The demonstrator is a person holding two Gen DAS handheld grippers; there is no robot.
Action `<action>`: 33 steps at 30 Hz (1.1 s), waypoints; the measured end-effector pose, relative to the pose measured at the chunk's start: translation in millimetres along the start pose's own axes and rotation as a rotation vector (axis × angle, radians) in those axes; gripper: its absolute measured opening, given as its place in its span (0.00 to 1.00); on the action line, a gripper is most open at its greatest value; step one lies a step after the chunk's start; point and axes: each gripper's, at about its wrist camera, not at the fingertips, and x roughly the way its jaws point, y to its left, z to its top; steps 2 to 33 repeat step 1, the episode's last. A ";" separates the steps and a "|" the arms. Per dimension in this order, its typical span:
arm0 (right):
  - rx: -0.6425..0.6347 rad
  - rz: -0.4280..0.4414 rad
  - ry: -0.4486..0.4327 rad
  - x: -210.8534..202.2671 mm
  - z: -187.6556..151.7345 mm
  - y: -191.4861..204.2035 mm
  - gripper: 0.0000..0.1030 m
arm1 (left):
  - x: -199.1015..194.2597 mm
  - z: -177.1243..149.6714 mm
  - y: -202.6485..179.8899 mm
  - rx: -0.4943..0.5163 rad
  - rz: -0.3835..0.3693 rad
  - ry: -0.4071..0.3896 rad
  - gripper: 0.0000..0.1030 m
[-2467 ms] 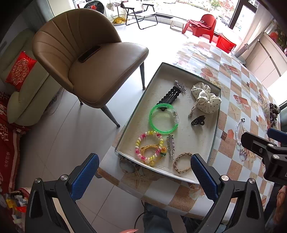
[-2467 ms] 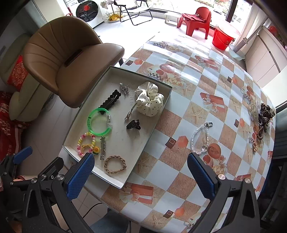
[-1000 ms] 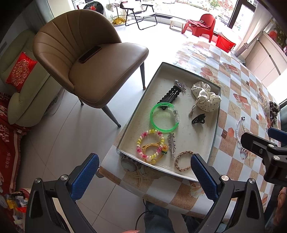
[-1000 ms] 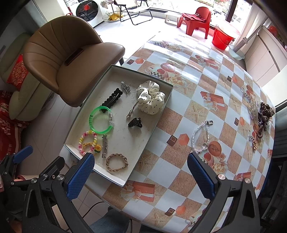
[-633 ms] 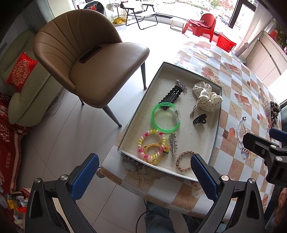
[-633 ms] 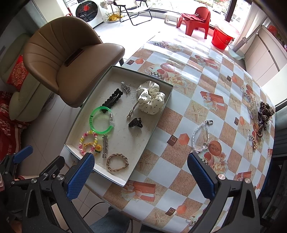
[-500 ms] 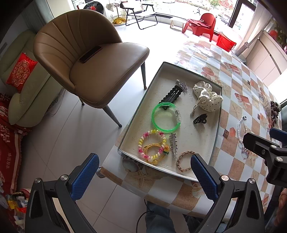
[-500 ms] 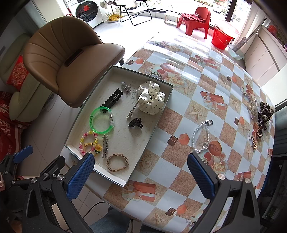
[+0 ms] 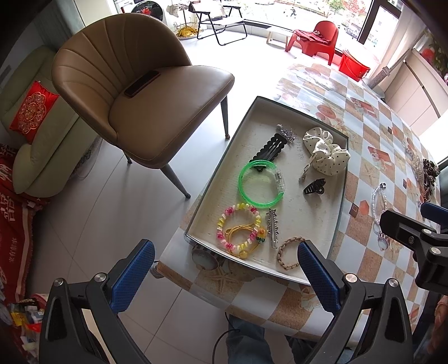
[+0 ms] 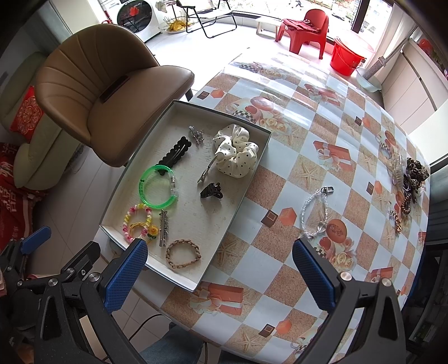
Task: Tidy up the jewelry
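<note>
Both jaws wide, empty — your clear bead chain (image 10: 313,212) at frame centre-right is slack; pinch one strand and it'll slip before the tray (image 10: 221,221).

Both views are bright with daylight from the windows (image 9: 294,8) at the far end of the room, which are blown out to near white, as is the floor (image 10: 246,36) just before them. The glossy tablecloth (image 10: 294,72) throws back a pale glare on its side nearest those windows, and shadows in the tray (image 9: 322,224) are soft and faint. Fisheye bending curves straight lines hard toward the black, vignetted corners, while the middle stays sharp and things far from the windows look dimmer and slightly soft.
</note>
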 end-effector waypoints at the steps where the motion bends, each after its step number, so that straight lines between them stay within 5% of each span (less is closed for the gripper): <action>1: 0.000 0.000 0.000 0.0 0.0 0.0 1.00 | 0.7 0.2 -0.2 0.000 -0.001 0.003 1.00; 33: 0.000 0.000 0.000 0.0 0.0 0.0 1.00 | 0.7 0.2 -0.2 0.000 -0.001 0.003 1.00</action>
